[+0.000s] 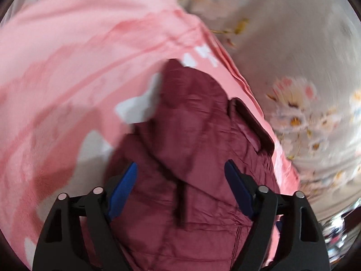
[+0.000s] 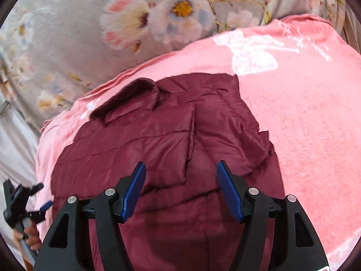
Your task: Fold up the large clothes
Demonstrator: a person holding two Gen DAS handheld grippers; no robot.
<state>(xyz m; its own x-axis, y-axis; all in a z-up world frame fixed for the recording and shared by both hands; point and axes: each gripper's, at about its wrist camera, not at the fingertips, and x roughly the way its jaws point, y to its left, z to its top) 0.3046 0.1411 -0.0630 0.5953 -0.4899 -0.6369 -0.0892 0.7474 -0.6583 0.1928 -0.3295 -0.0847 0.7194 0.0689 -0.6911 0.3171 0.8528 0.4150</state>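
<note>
My left gripper [image 1: 180, 176] hangs over the maroon jacket [image 1: 191, 135] with its blue pads spread wide and nothing caught between them; the cloth lies below the fingers, not pinched. My right gripper [image 2: 181, 178] stands the same way, jaws apart above the jacket [image 2: 158, 140], pads clear of the fabric.

The jacket lies flat on a pink blanket [image 2: 304, 124], which is itself spread over a grey floral bedsheet [image 2: 67, 33]. In the right wrist view the jacket's long axis runs away from me, with the dark furry collar [image 2: 133, 97] at the far end, pointing up and left toward the blanket's edge. One panel is folded over the middle, leaving a raised seam down the centre.

The near hem is cut off behind both grippers' black frames, so I cannot see where the jacket ends. The left wrist view is smeared with blur and the blanket's [image 1: 67, 67] white patterning is hard to read. At the lower left of the right view, a hand [image 2: 31, 237] holding the other gripper shows only partly.

Open blanket lies to the jacket's right; on the left the blanket's edge runs close beside the jacket.
</note>
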